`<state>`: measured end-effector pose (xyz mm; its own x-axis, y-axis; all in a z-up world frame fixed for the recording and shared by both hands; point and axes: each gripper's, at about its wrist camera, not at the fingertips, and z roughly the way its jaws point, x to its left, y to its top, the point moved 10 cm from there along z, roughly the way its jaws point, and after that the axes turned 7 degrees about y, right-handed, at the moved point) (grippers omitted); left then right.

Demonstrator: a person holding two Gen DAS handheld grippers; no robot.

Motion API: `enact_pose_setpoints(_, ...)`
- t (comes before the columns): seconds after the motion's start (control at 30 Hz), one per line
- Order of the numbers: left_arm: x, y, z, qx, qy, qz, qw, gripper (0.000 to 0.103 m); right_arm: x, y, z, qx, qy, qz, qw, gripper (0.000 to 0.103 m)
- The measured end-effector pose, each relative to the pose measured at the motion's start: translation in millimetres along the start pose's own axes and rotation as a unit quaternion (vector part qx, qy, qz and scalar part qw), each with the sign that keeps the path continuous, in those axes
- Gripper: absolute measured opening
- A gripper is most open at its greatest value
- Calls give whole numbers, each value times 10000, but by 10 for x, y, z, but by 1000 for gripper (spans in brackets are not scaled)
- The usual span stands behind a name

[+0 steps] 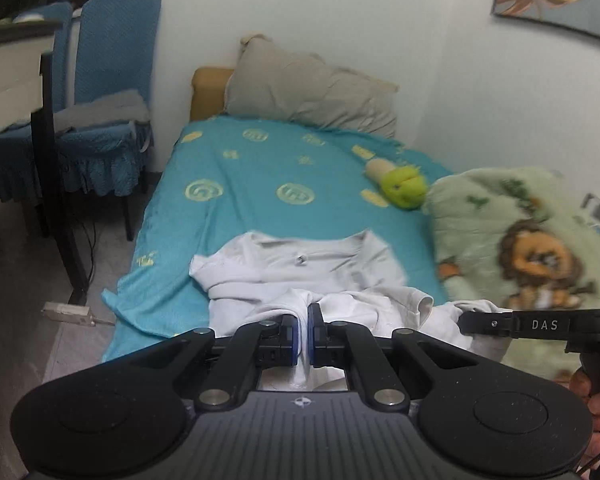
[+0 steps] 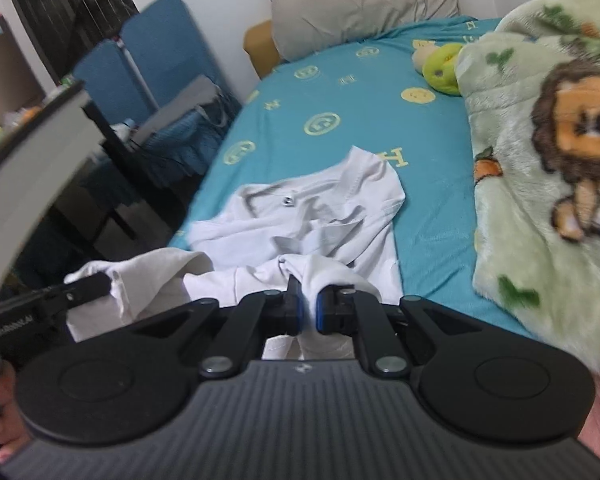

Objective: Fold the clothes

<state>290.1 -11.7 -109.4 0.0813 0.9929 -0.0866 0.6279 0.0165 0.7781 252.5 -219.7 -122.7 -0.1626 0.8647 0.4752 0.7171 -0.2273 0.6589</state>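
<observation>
Left wrist: both tools [image 1: 303,330] [image 2: 307,310] pinching white shirt [image 1: 300,276] hem

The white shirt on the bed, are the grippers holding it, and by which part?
Both hold the white shirt. The left gripper and the right gripper each pinch a bunched fold of fabric along its near edge. Which part that edge is cannot be told.

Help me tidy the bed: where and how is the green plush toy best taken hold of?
Grip the green plush toy across its round green head, coming from the open teal sheet side. The lion blanket crowds its other flank, and its beige end points toward the pillow. Both tools now pinch the white shirt.
</observation>
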Motion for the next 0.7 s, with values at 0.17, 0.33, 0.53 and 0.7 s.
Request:
enact_pose_setpoints(0.17,118,-207,545,199,235,114,9995,5,-206,-95,509,171,-228,-98,9995,10)
enact_pose_setpoints(0.33,264,-335,916,612,205,-162,9978,5,-298,-225,744,381,-491,-272,9977,12)
enact_pose_setpoints(0.53,286,-522,1089,826,333,-11,9960,7,-396,-269,832,474,-512,-144,9975,13)
enact_pose_setpoints(0.7,289,-523,977,797,420,-27,9959,53,-367,-268,799,550,-508,-75,9972,42)
